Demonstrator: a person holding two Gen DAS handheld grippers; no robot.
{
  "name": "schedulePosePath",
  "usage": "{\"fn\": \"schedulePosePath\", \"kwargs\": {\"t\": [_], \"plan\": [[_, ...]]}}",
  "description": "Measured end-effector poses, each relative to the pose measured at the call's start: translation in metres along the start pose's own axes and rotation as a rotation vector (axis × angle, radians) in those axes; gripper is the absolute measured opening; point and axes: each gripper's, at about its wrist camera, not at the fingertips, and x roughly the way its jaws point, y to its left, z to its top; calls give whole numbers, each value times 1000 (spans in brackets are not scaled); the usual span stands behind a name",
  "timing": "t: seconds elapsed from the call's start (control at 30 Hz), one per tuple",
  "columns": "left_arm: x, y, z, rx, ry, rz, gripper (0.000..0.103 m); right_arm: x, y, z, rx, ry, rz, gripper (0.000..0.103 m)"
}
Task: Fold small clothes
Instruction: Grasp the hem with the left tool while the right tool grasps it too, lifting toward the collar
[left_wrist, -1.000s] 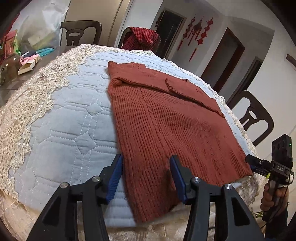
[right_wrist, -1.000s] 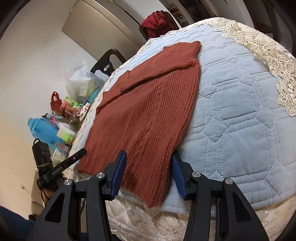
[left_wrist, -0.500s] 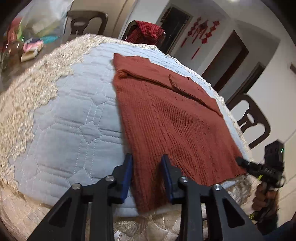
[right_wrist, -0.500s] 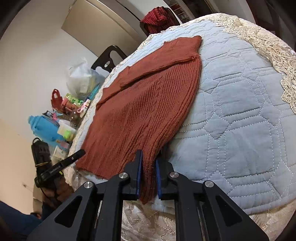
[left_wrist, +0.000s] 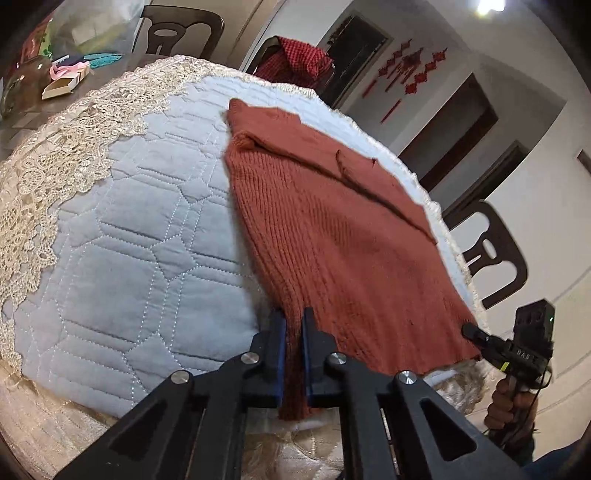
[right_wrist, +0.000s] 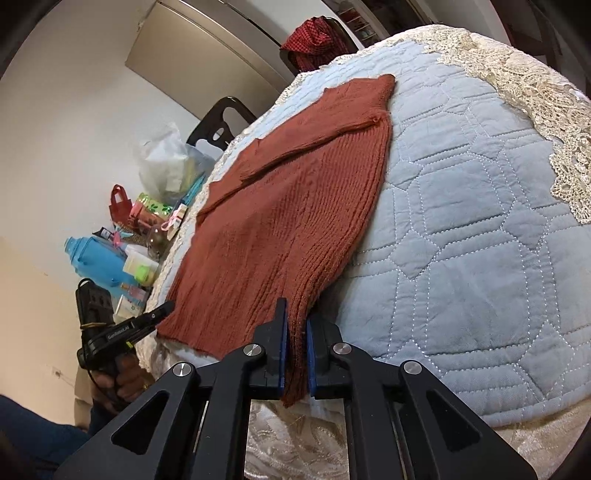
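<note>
While each gripper (left_wrist: 293, 332) (right_wrist: 295, 339) pinches a hem corner, the sweater (left_wrist: 332, 229) lies flat.

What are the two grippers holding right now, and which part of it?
Both hold the rust knit sweater by its near hem: the left gripper pinches one bottom corner, the right gripper the other.

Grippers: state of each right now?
Left gripper: jaws closed on the near hem corner of the rust sweater.
Right gripper: jaws closed on the sweater's other near hem corner.
</note>
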Motion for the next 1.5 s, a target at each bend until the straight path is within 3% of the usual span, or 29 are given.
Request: {"fn": "schedulePosePath", "kwargs": {"t": [0.47, 0.63, 0.8, 1.0, 1.2, 1.37, 1.5], "plan": [[-88, -16, 6, -1, -249, -195, 8, -83, 24, -5, -60, -187, 167, 7], [-76, -13, 32, -7, -286, -209, 8, -89, 17, 6, -32, -244, 191, 7], [-51, -7, 74, -21, -322, -214, 8, -66, 16, 47, -22, -284, 213, 7], [-12, 0, 127, -85, -293, -226, 8, -42, 5, 104, 30, -304, 233, 7], [34, -4, 166, -84, -243, -174, 8, -10, -15, 150, 117, -274, 218, 7], [93, 29, 173, -202, -78, -77, 8, 38, -57, 168, 271, -155, 120, 7], [102, 37, 171, -246, -56, -80, 9, 57, -76, 168, 358, -108, 103, 10]]}}
